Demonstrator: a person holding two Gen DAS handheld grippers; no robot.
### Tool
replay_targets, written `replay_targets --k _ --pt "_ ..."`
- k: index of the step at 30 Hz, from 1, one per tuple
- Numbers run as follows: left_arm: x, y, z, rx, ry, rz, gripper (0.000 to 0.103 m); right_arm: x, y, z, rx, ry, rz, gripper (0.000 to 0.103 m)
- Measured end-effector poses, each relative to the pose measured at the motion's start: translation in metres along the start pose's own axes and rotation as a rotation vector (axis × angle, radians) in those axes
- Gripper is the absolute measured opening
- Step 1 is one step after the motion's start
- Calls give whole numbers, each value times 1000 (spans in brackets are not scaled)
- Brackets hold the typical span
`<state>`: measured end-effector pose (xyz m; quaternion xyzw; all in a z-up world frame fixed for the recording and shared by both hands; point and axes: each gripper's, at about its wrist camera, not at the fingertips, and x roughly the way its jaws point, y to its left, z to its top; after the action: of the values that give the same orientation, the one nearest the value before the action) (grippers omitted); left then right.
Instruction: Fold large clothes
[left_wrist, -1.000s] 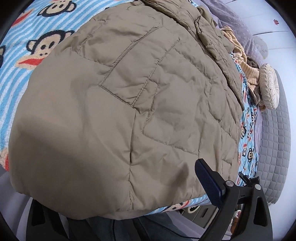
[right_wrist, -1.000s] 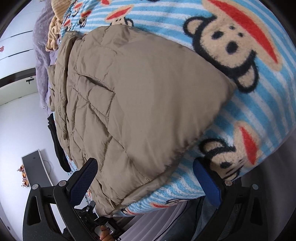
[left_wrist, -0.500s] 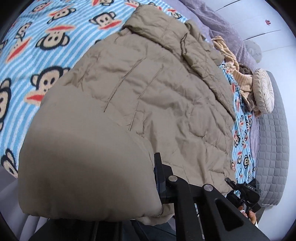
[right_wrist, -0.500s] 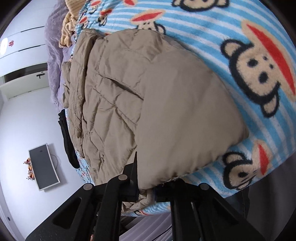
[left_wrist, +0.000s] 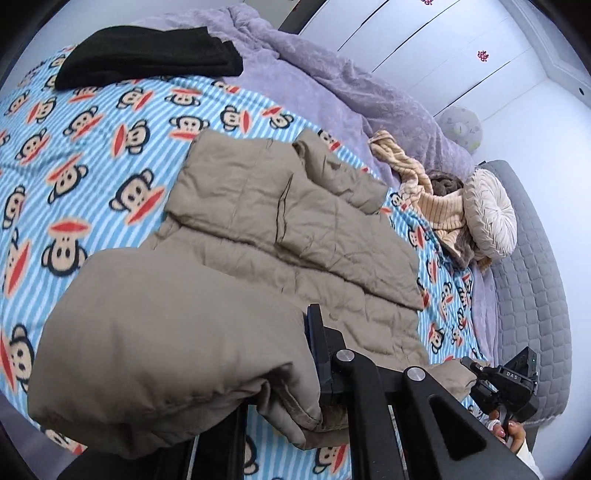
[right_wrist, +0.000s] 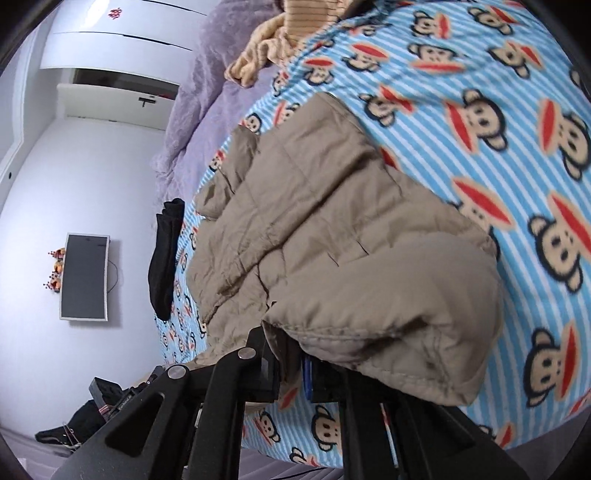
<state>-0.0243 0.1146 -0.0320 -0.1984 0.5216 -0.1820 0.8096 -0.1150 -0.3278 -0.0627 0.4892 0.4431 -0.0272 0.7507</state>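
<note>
A tan quilted puffer jacket (left_wrist: 266, 229) lies on a bed covered by a blue striped monkey-print blanket (left_wrist: 85, 147). My left gripper (left_wrist: 314, 384) is shut on the jacket's near hem, which is lifted off the bed and bulges over the fingers. In the right wrist view the same jacket (right_wrist: 332, 206) stretches away from me. My right gripper (right_wrist: 295, 369) is shut on another part of that hem, with the fabric draped over its jaws. The right gripper's body (left_wrist: 506, 384) and a hand show at the lower right of the left wrist view.
A black garment (left_wrist: 147, 55) lies at the blanket's far edge. A purple plush blanket (left_wrist: 351, 81), a yellow striped knit (left_wrist: 439, 203) and a round cream cushion (left_wrist: 491, 214) crowd the head end by the grey quilted headboard (left_wrist: 532, 288). A wall screen (right_wrist: 85, 277) hangs beyond.
Both grippers went from open around the hem to shut on it, then rose and pulled back, lifting the jacket's near edge off the bed.
</note>
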Motion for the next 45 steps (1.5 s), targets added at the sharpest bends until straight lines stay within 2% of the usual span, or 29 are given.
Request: replay_targets --k 8,15,22,29,34,37,39,42,44,45 --pt "12 -37 65 48 -120 39 12 18 58 82 -154 -14 47 9" --pt "56 -40 124 86 -135 69 12 58 99 149 -272 -34 -6 9" --pt "152 -20 177 122 -46 149 12 133 94 197 -269 -51 -121 9" --pt "248 3 195 128 14 208 13 211 59 228 -237 -20 -225 9" --pt "279 6 199 129 1 228 13 241 49 238 -244 -15 -238 9" --pt "280 7 202 127 5 231 13 247 51 243 -248 -11 -240 9" --pt "271 3 200 159 -7 248 14 244 52 242 -240 -6 -238 9" --pt "249 -3 193 201 -29 245 32 233 57 241 -234 13 -228 12" --pt "231 -6 187 214 -48 248 81 224 61 239 -235 13 -214 16" --pt "221 -8 183 223 -81 277 85 219 63 236 -238 7 -216 21"
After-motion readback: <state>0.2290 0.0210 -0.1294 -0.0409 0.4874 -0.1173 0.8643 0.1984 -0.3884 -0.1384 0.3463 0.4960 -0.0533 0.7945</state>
